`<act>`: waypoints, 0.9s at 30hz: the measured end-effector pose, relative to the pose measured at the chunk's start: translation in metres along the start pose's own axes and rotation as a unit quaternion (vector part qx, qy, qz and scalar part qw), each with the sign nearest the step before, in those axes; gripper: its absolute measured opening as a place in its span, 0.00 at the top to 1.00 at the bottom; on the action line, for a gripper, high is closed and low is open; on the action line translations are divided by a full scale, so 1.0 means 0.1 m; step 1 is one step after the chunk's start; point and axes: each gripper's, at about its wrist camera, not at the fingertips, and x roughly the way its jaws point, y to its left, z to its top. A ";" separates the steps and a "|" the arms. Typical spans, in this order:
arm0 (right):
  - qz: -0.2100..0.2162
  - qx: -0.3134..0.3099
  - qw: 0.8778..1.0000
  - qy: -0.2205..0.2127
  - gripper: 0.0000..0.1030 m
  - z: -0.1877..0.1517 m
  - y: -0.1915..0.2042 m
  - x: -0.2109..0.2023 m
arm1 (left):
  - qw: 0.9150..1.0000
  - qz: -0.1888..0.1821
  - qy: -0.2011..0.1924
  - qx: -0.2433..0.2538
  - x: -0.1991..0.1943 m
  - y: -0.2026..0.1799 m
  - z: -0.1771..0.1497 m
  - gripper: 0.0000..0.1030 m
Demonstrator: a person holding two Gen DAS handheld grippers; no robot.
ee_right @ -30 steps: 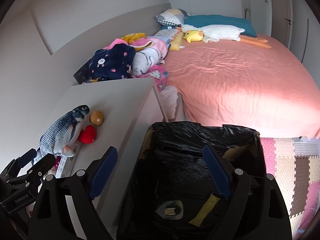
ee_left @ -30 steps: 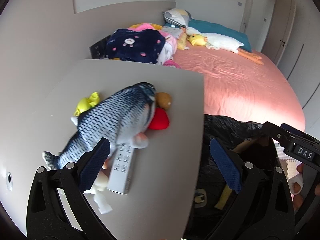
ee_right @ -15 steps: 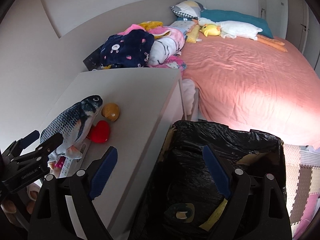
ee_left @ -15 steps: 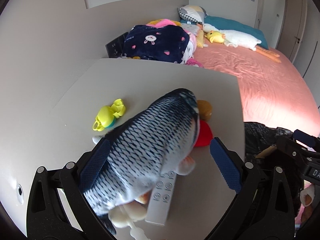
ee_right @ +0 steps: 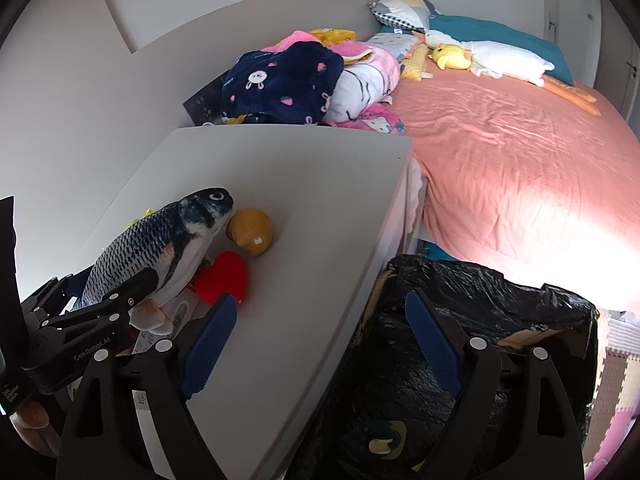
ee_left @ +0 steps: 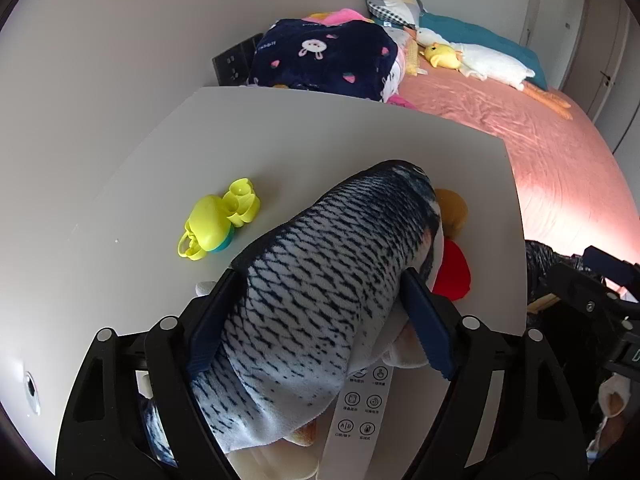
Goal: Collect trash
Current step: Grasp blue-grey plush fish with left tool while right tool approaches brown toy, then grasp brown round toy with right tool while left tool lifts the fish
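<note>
The left gripper (ee_left: pixel 320 320) straddles a plush fish (ee_left: pixel 328 280) on a grey nightstand (ee_left: pixel 320 140), its blue-padded fingers (ee_left: pixel 210 328) pressed against the toy's scaled flanks on both sides. The fish lies with its head toward the far edge of the top and its belly partly over a white remote control (ee_left: pixel 360 412), whose buttons show just beside the right finger. Near the fish's head sit a red plush heart (ee_left: pixel 452 276) and a tan plush ball (ee_left: pixel 454 208); a yellow plastic toy (ee_left: pixel 216 224) rests apart on the other side.

The right gripper (ee_right: pixel 320 344) hangs with its jaws spread wide and nothing between them, one finger over the nightstand's near corner, the other above a black-lined trash bin (ee_right: pixel 500 288) that stands against the nightstand's side. Scraps lie at the bottom of the bin, too dim to identify.

Beyond, a bed (ee_right: pixel 520 152) with a salmon sheet carries a heap of folded blankets (ee_right: pixel 288 80) and a white plush goose (ee_right: pixel 504 58).
</note>
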 end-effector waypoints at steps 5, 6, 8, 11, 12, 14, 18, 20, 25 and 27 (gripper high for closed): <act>0.002 -0.013 1.000 0.003 0.15 0.06 0.09 0.12 | 1.000 -0.009 -0.010 -0.018 -0.03 0.07 -0.01 0.47; 0.003 -0.016 1.000 0.003 0.15 0.08 0.11 0.15 | 1.000 -0.011 -0.014 -0.021 -0.05 0.07 -0.01 0.49; 0.005 -0.020 1.000 0.004 0.15 0.11 0.14 0.19 | 0.999 -0.020 -0.021 -0.030 -0.09 0.11 -0.01 0.58; 0.011 -0.028 1.000 0.005 0.17 0.15 0.19 0.26 | 0.998 -0.030 -0.040 -0.045 -0.18 0.17 -0.01 0.67; 0.013 -0.030 0.999 0.006 0.17 0.17 0.21 0.28 | 0.997 -0.031 -0.050 -0.049 -0.23 0.20 0.00 0.68; 0.016 -0.035 0.999 0.007 0.19 0.19 0.25 0.33 | 0.995 -0.033 -0.068 -0.057 -0.33 0.25 0.01 0.71; 0.018 -0.046 0.999 0.007 0.22 0.27 0.33 0.44 | 0.992 -0.025 -0.101 -0.067 -0.52 0.36 0.07 0.73; 0.020 -0.051 0.998 0.007 0.25 0.30 0.36 0.49 | 0.991 -0.023 -0.109 -0.073 -0.59 0.41 0.09 0.73; 0.018 -0.066 0.998 0.017 0.37 0.38 0.46 0.68 | 0.989 -0.010 -0.117 -0.084 -0.68 0.53 0.13 0.73; 0.015 -0.070 0.997 0.019 0.40 0.40 0.49 0.73 | 0.990 -0.007 -0.114 -0.086 -0.69 0.56 0.14 0.73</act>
